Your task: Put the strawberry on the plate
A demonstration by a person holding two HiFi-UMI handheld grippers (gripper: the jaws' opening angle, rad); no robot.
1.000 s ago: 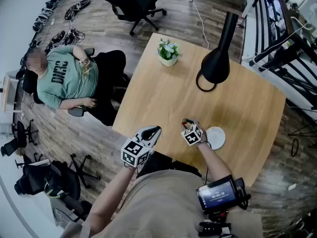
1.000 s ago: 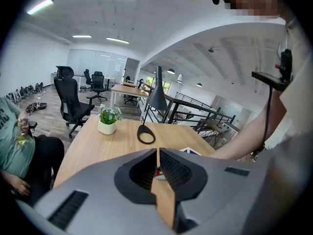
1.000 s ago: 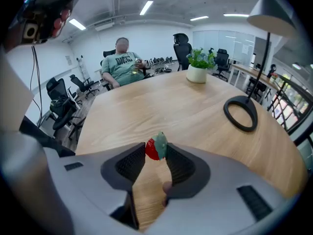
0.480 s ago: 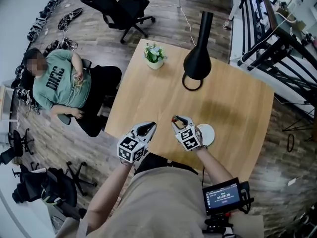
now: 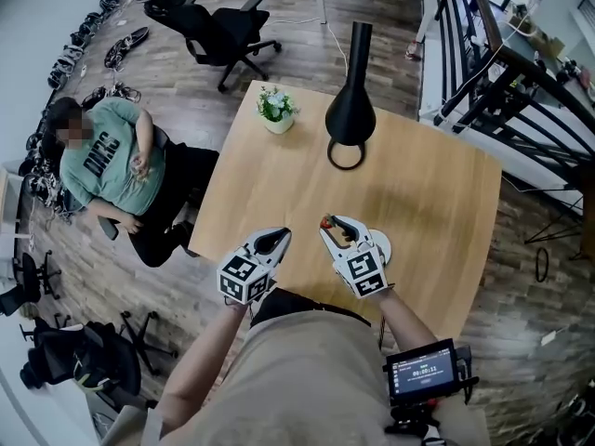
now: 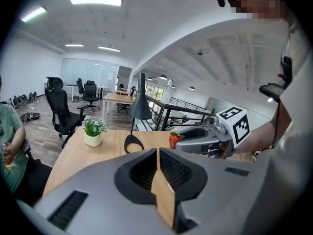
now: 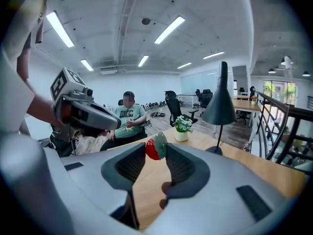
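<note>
Risk: my right tool (image 5: 337,229) pinches the strawberry (image 7: 151,149) at its very tips; I judge it could slip before the plate (image 5: 382,242) alongside.

One strawberry (image 5: 325,221), one plate (image 5: 382,246), one lamp (image 5: 350,110), one plant (image 5: 275,107), one table (image 5: 423,193) — two tools (image 5: 283,233) (image 5: 332,226).

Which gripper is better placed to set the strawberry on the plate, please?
The right gripper: its jaws hold the strawberry, and the plate lies right beside it. The left gripper is shut with nothing in its jaws, and it is farther from the plate.
</note>
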